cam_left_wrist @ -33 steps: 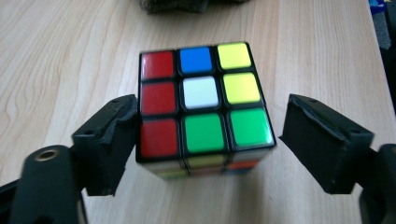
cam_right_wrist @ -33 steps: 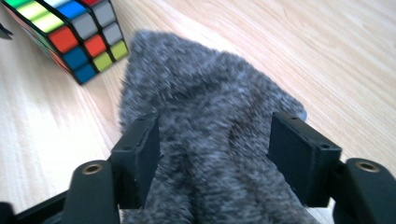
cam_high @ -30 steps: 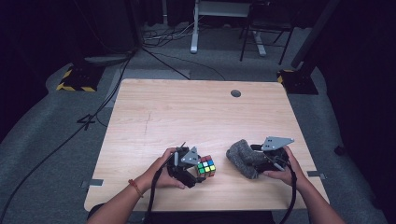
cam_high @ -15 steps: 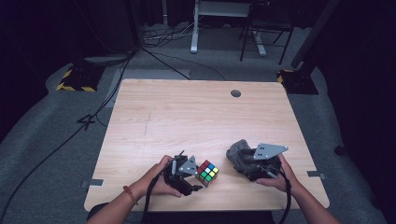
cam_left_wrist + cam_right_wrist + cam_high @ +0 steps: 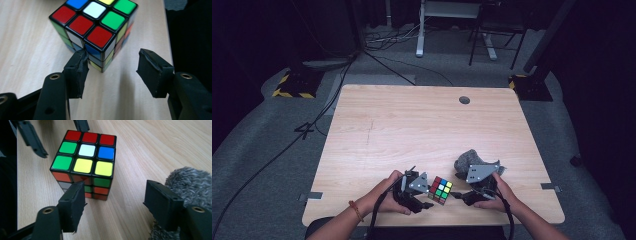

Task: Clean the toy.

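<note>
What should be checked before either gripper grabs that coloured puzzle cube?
1. Cube sits flat on the table: ok.
2. Left gripper jaws apart, nothing between them: ok.
3. Left gripper lined up with the cube: not ok; the cube lies off toward one jaw, corner first.
4. Right gripper jaws apart and empty: ok.
5. Grey fuzzy thing clear of the right gripper: cannot tell; it lies right beside one jaw.
</note>
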Action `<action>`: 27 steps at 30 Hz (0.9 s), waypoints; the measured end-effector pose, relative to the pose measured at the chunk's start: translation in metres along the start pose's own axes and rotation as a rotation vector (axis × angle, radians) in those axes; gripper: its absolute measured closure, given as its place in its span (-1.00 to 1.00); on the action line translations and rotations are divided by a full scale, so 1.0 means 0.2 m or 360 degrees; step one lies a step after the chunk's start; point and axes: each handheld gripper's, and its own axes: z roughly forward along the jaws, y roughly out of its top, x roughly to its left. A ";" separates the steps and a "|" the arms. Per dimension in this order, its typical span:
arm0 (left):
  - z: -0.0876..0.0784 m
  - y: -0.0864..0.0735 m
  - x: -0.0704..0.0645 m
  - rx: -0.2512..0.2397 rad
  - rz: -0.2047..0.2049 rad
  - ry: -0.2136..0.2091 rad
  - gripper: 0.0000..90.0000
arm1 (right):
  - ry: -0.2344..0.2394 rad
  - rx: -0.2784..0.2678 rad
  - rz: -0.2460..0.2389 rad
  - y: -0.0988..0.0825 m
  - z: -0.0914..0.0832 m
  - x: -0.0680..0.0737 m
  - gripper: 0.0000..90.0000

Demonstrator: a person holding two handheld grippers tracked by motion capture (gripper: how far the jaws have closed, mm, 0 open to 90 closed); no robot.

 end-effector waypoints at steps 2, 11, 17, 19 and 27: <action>0.00 0.00 0.00 -0.0007 -0.0001 -0.0026 -0.09 | -0.0018 -0.0002 0.0003 -0.01 0.00 -0.01 -0.24; -0.03 0.01 0.16 -0.0152 -0.0123 -0.0010 -0.61 | -0.0017 0.0008 0.0017 -0.02 0.03 -0.02 -0.23; 0.05 0.09 0.18 -0.0061 0.0004 -0.0051 -0.64 | -0.0011 0.0005 0.0019 -0.02 0.03 -0.03 -0.23; 0.08 0.10 0.18 -0.0024 0.0038 -0.0047 -0.65 | -0.0005 0.0004 0.0021 -0.02 0.04 -0.03 -0.24; 0.15 0.07 0.16 -0.0015 0.0047 -0.0062 -0.48 | -0.0012 -0.0020 0.0026 -0.01 0.06 -0.02 -0.27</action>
